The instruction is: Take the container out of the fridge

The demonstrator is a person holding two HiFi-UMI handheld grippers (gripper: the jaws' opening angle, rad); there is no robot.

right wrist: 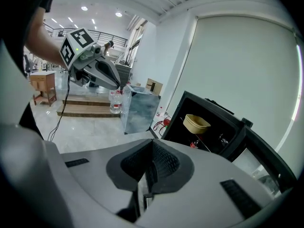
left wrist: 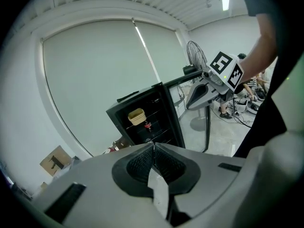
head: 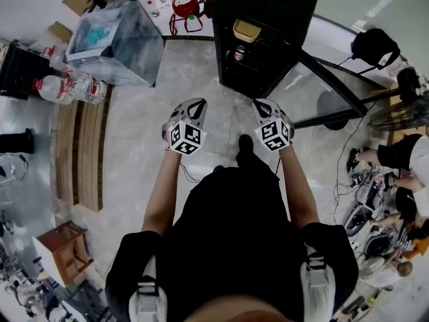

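Container [head: 246, 30] and jaws are well apart at this moment. The left gripper [left wrist: 153, 147] has its two jaws pressed together, pad against pad, with nothing between them. The right gripper [right wrist: 151, 145] shows the same: closed and empty. It seems they are held so because the reach has not begun. Both are carried side by side in front of the person's body and point toward the fridge [head: 268, 9].

Beyond the jaws comes bare floor [head: 201, 76], and then the black fridge with its glass door [head: 320, 86] swung wide open to the right. The beige container sits on the top wire shelf. A small bottle [head: 238, 52] with red on it stands on the shelf below. Probably the container is set high so that the jaws can enter from the front without touching the bottle.

The room for moving is good in the middle and narrower at the sides. The edge of the open door limits the right gripper's side, and a grey box [head: 124, 35] stands near the fridge on the left. Before any grasp the jaws must first open. The roof of the fridge is close above the container, so it will likely have to come out forward more than upward.
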